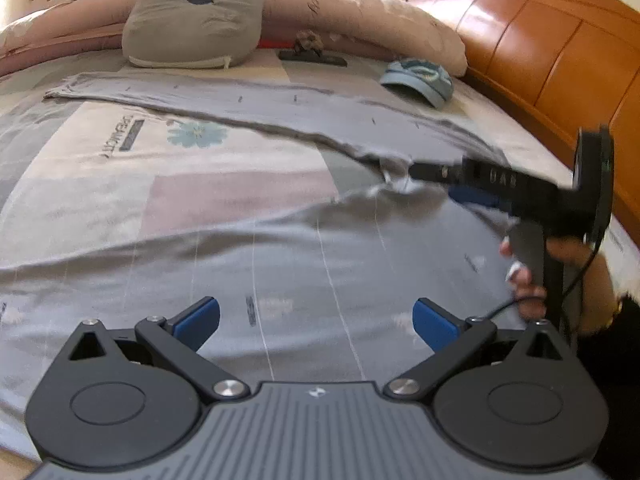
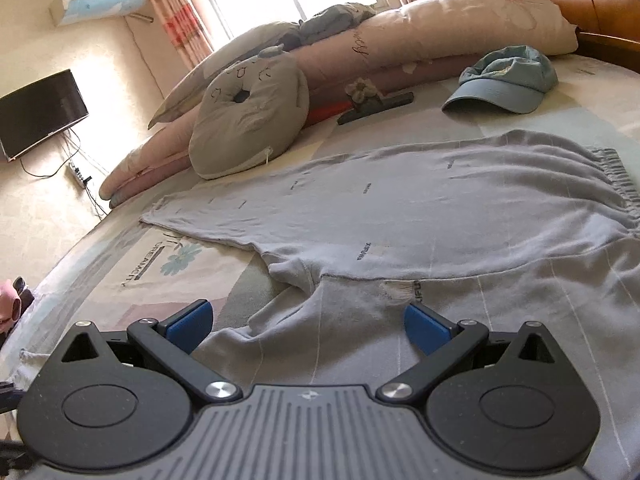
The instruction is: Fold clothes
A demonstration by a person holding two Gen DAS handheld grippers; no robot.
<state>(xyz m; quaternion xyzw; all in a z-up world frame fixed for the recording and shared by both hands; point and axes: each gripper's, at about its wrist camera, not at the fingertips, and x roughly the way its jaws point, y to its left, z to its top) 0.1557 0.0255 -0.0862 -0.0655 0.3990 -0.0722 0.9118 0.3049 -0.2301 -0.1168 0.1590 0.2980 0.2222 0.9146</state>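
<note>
Grey trousers (image 1: 280,248) with thin pale stripes lie flat on the bed, legs spread in a V; the far leg (image 1: 260,104) runs left. My left gripper (image 1: 316,322) hovers open over the near leg, nothing between its blue pads. My right gripper (image 1: 440,184), held by a hand (image 1: 528,280), points at the crotch seam from the right. In the right wrist view the trousers (image 2: 420,208) fill the middle, with the gathered waistband (image 2: 616,180) at the right. There my right gripper (image 2: 308,328) stands open just above the crotch (image 2: 396,292), holding nothing.
A blue cap (image 1: 420,78) (image 2: 504,80) lies beyond the trousers. A grey round cushion (image 1: 196,20) (image 2: 248,120), rolled pink quilts (image 2: 360,64) and a black clip (image 2: 376,106) line the far side. A wooden headboard (image 1: 540,40) stands at the right. Patterned sheet (image 1: 120,168) shows between the legs.
</note>
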